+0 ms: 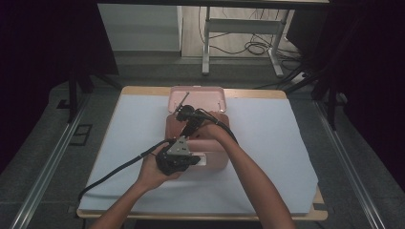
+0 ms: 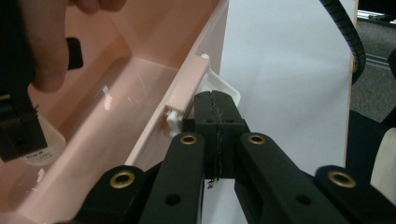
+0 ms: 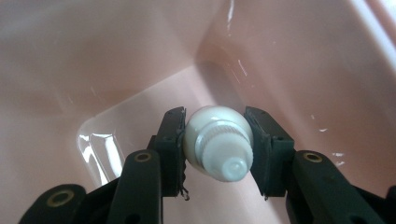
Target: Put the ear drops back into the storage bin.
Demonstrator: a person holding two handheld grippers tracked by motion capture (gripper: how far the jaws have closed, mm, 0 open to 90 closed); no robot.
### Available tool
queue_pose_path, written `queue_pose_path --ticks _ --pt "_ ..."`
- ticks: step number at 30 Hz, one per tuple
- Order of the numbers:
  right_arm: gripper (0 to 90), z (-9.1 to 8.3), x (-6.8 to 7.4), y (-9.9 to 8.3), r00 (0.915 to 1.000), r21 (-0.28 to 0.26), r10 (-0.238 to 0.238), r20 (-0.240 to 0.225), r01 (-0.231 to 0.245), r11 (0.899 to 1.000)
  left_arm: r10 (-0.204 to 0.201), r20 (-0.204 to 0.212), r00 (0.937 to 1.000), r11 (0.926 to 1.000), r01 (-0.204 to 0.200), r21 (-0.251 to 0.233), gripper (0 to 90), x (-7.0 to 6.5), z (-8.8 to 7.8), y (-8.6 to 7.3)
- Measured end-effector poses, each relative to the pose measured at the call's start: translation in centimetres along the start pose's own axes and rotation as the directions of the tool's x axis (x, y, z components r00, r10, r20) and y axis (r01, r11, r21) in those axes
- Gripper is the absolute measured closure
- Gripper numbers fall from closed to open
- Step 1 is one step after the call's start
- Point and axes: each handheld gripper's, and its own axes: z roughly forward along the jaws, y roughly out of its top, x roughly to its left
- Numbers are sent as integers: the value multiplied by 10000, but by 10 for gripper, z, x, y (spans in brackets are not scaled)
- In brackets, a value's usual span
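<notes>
jaws: clamp ribbed-cap white bottle [image 3: 218, 148] | glossy pink plastic box [image 3: 116, 70]

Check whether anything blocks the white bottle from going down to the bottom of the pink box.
Nothing visible does. The right hand-held gripper holds the white bottle inside the pink box, and the box floor below it looks bare. The left hand-held gripper sits shut at the box's outer latch, outside it.

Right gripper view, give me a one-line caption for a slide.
Right claw holds a small white plastic bottle with a ribbed cap inside a glossy pink plastic box.
</notes>
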Motion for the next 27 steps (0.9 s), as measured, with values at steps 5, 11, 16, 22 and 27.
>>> queue_pose_path --ticks 5,11,16,22,27 --pt "603 8 2 5 9999 66 -159 39 159 9999 44 -5 10000 10000 -44 4 900 0 0 0" --pt "602 17 5 8 9998 238 -210 -56 211 9995 39 -6 10000 10000 -39 -7 900 0 0 0" --pt "602 24 6 10 9998 399 -216 -26 217 9990 2 -5 10000 10000 -2 -21 900 0 0 -1" --pt "601 32 8 11 9995 489 -328 -6 328 9983 -9 1 10000 10000 9 -53 900 0 0 -1" --pt "599 36 10 11 9993 580 -363 -26 364 9976 -31 6 10000 9999 31 -105 900 -1 0 -1"
